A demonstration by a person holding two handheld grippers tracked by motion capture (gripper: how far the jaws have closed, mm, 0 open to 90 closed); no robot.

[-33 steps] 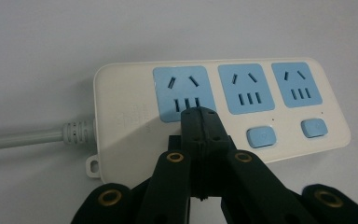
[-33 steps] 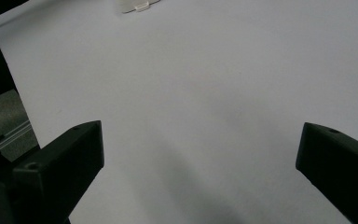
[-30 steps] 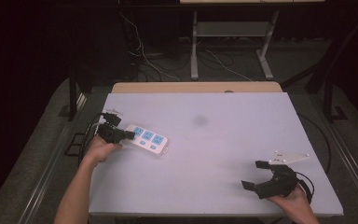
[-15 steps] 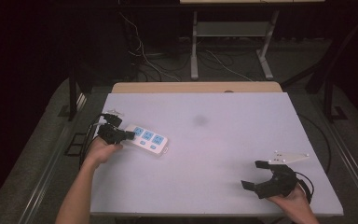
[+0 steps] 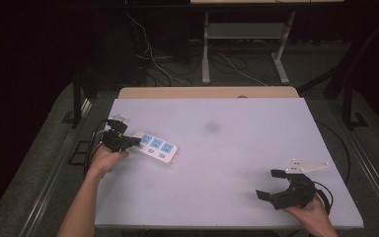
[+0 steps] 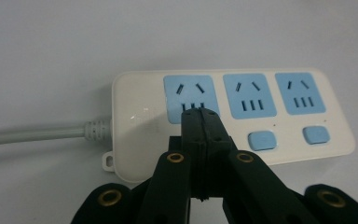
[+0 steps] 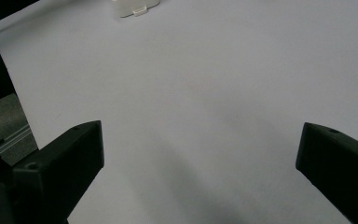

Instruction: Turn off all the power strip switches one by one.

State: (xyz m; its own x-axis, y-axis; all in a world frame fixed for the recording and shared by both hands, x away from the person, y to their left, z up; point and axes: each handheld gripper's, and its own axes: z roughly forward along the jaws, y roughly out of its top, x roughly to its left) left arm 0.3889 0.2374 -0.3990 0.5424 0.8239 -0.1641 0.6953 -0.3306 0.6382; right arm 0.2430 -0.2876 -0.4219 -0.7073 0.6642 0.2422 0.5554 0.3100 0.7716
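Note:
A white power strip point(image 5: 156, 146) with three blue sockets and blue buttons lies flat at the left of the table; its grey cord point(image 6: 32, 133) runs off to the left in the left gripper view. My left gripper point(image 5: 134, 141) is shut, jaws pressed together with nothing between them, and its tip point(image 6: 199, 113) sits over the strip's first socket point(image 6: 189, 98). Whether the tip touches the strip is unclear. My right gripper point(image 5: 270, 183) stands open near the table's front right, jaws wide apart over bare tabletop. The strip's end point(image 7: 133, 7) shows at the top of the right gripper view.
The pale grey table point(image 5: 237, 148) has a faint dark smudge point(image 5: 210, 128) near its middle. Cables point(image 5: 91, 143) trail off the left edge by my left hand. Behind the table, a wooden board point(image 5: 207, 92), metal frame legs and floor cables stand in the dark.

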